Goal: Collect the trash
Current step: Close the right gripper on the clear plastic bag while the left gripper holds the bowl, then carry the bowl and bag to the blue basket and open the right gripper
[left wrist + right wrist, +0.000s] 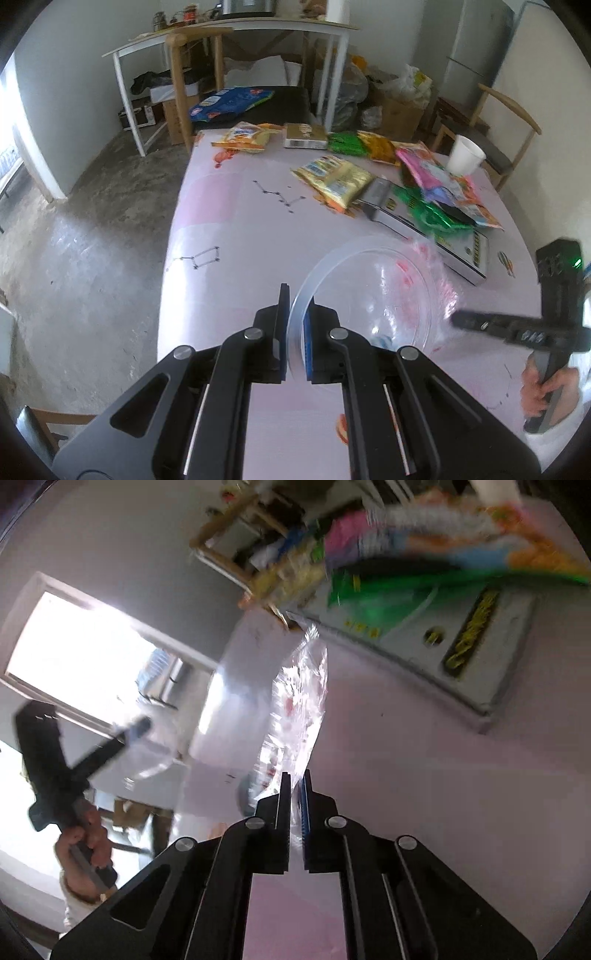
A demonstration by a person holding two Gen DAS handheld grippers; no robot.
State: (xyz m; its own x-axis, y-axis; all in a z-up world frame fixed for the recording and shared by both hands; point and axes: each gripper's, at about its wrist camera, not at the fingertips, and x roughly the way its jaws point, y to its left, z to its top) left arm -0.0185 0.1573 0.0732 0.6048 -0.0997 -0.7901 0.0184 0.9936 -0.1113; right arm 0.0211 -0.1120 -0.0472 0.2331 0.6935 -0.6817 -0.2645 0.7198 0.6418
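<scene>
Gripping a clear bag (369,295) above the table (229,229), left gripper (295,306) pinches its rolled rim, right gripper (296,781) clamps its edge; thin, slippery film, likely best held at the rim.

A white side table (236,27) stands behind 2 wooden chairs (506,122).

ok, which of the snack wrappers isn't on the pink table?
The blue snack bag: it lies on the dark chair seat beyond the table's far edge, while every other wrapper sits on the pink tabletop.
</scene>
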